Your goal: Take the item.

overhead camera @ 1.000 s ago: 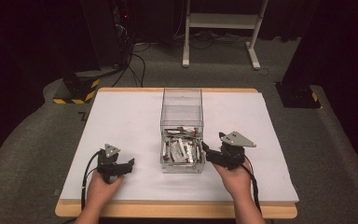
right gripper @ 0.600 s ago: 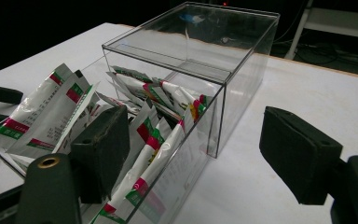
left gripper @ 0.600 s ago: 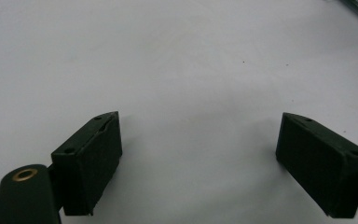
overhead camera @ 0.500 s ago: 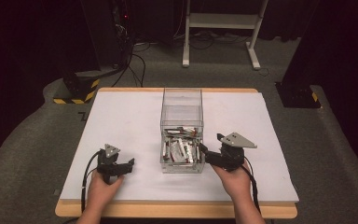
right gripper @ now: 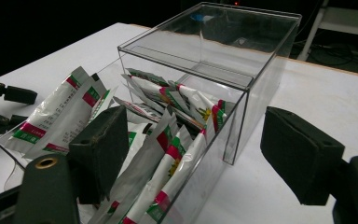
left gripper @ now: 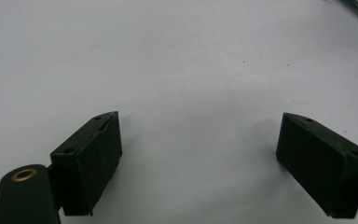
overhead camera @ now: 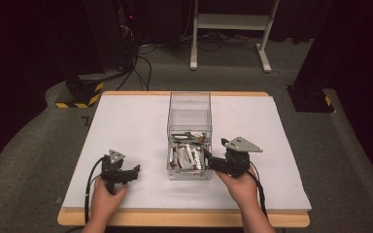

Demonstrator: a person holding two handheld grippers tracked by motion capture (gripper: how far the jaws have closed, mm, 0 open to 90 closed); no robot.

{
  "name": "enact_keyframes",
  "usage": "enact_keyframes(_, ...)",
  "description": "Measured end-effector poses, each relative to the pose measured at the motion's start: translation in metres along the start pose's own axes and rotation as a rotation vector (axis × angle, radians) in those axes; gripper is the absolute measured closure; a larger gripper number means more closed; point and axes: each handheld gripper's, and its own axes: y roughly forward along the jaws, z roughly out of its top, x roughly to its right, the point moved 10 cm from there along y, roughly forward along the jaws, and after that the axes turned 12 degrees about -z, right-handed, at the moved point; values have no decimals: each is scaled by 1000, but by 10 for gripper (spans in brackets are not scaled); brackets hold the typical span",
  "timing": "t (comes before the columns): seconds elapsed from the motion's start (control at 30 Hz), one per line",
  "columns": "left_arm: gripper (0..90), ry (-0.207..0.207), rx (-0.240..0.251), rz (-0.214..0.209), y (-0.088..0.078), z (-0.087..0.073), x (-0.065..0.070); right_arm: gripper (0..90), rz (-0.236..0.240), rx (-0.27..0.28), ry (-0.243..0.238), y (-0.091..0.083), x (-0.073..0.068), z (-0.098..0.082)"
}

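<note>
Progress: judged at the outset. The clear acrylic box (overhead camera: 189, 136) stands mid-bench on the white sheet (overhead camera: 126, 126), its near, open-topped half loaded with foil sachets (right gripper: 168, 154), white with red and green print; several lean over the near rim. No sachet lies on the sheet or in either set of jaws, so any removal work is still to do.

Right gripper (overhead camera: 209, 160): jaws wide apart, empty, poised at the box's near right corner, one jaw over the sachets, the other outside the wall.

Left gripper (overhead camera: 135, 170): jaws apart, empty, over bare sheet, well left of the box.

Clearances: open sheet on both sides of the box and behind it. The far half of the box is lidded, so access is from the near half alone. The hands sit near the front edge of the bench (overhead camera: 184, 218); little room there.
</note>
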Motion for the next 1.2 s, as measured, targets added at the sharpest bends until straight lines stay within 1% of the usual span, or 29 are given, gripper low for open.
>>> enact_keyframes(0.23, 142, 0, 0, 0, 0, 0, 0, 228, 24, -3, -5, 2, -9, 1)
enact_keyframes(0.5, 142, 1, 0, 0, 0, 0, 0, 227, 37, -3, -10, 5, -16, 2)
enact_keyframes(0.93, 143, 0, 0, 0, 0, 0, 0, 253, 88, 13, -34, 5, -37, 7)
enact_keyframes(1.2, 143, 1, 0, 0, 0, 0, 0, 258, 107, 14, -42, 5, -47, 8)
